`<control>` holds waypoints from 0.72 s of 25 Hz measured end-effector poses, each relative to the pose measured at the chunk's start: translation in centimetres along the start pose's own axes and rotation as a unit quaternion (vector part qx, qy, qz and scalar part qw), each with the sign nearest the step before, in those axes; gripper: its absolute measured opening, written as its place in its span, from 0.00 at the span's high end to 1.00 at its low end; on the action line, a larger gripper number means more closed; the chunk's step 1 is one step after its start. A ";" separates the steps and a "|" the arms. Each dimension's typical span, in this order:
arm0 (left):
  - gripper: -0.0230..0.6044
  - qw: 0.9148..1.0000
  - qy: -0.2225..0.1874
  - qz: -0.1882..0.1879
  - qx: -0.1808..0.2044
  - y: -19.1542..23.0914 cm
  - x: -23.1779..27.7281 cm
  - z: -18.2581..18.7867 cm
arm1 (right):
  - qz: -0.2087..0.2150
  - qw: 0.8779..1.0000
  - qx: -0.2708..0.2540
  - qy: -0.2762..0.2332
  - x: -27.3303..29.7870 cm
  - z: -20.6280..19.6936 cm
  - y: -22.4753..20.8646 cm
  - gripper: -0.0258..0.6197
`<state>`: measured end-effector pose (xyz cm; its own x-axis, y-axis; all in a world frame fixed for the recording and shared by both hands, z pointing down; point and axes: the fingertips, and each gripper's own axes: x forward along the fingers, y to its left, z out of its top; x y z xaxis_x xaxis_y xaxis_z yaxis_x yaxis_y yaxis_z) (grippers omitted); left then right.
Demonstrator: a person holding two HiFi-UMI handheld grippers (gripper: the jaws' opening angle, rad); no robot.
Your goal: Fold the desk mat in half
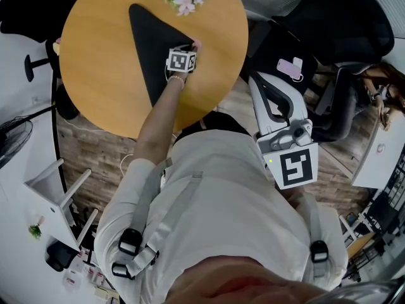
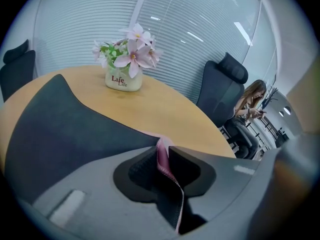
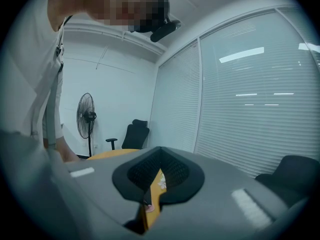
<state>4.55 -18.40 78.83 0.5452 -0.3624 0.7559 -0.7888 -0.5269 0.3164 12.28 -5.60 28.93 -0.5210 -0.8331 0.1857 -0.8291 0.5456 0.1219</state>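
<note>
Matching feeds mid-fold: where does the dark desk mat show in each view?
Head view: the dark grey soft desk mat lies as a triangle on the round orange wooden table, upper centre-left.
Left gripper view: it fills the left; its pink-backed corner stands between the left tool's opening jaws.
Right gripper view: not made out.
Shared landmark: that table, in all three.

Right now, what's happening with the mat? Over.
Left gripper opening, mat corner between jaws. Right gripper empty, jaws a slit apart, off the table. Flower pot beyond mat, not touching.
</note>
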 end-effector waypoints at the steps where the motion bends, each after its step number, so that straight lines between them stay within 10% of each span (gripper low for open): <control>1: 0.83 1.000 -0.001 -0.001 0.002 -0.1 0.1 0.0 | -0.001 1.000 0.000 0.000 -0.1 0.0 -0.1 0.95; 18: 0.69 0.999 -0.030 -0.036 0.003 -2.3 -1.1 0.7 | 0.003 1.000 0.003 -0.010 -1.0 0.1 0.2 0.95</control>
<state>5.95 -17.37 76.86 0.6171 -0.3683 0.6954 -0.7450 -0.5579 0.3656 12.56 -4.69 28.64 -0.5301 -0.8315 0.1662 -0.8270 0.5503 0.1150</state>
